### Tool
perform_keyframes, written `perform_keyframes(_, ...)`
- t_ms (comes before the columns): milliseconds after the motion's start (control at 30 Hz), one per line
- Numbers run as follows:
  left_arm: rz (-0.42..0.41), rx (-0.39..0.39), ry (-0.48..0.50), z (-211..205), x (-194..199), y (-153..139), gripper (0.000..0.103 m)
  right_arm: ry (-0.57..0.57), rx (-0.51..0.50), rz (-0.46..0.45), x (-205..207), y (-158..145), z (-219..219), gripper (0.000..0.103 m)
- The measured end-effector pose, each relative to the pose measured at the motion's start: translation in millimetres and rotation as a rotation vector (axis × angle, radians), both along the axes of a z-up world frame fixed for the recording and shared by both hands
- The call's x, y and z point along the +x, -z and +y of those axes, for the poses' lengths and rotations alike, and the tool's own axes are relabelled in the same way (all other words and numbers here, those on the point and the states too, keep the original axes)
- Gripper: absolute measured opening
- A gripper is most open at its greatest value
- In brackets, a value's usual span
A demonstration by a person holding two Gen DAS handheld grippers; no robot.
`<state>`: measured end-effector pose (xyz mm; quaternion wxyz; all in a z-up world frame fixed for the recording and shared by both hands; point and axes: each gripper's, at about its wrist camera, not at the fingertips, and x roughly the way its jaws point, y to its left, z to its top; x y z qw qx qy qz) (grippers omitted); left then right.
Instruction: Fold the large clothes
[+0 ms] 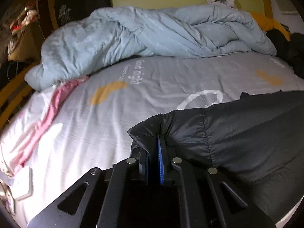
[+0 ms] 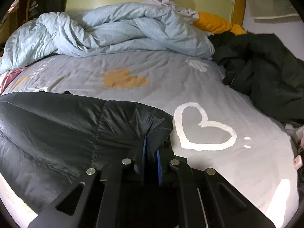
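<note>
A black padded jacket [image 1: 237, 133] lies across the near part of the grey bed sheet [image 1: 152, 87]. My left gripper [image 1: 154, 142] is shut on the jacket's left corner, the fabric pinched between its blue pads. In the right wrist view my right gripper [image 2: 151, 144] is shut on the jacket's [image 2: 66, 129] right corner in the same way. The jacket stretches between the two grippers, held a little above the sheet [image 2: 171, 76]. The fingertips are hidden by the bunched fabric.
A crumpled light-blue duvet [image 1: 152, 34] fills the back of the bed, also in the right wrist view [image 2: 106, 32]. A dark green garment pile [image 2: 266, 72] lies at the right. A pink cloth [image 1: 51, 104] runs along the left edge. A yellow pillow [image 2: 214, 24] sits by the headboard.
</note>
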<state>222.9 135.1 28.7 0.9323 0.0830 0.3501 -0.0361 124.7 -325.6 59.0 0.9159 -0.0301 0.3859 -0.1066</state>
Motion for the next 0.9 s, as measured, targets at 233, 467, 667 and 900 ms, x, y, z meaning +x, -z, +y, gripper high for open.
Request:
perform_keyframes(233,-0.037,-0.037,-0.02,7.6,-10.9,-11.2,0.031,0.014,0.016,-0.008,-1.1,-0.2,-3.5,0.015)
perform_keyframes(467,-0.219,-0.165,0.035,13.4,-77.1,-66.9,0.073,0.052,0.039,-0.286,-49.0,-51.5,-0.1,0.086)
perform_keyframes(667,-0.235,-0.202,0.164,-12.9,-109.9,-82.6,0.095,-0.072,0.096,-0.345,-69.4,-69.0,33.4,0.103)
perform_keyframes(900,-0.076,-0.13,0.22,-68.9,-74.4,-50.1,0.095,-0.237,-0.05,-0.213,-43.1,-44.6,112.0,0.103)
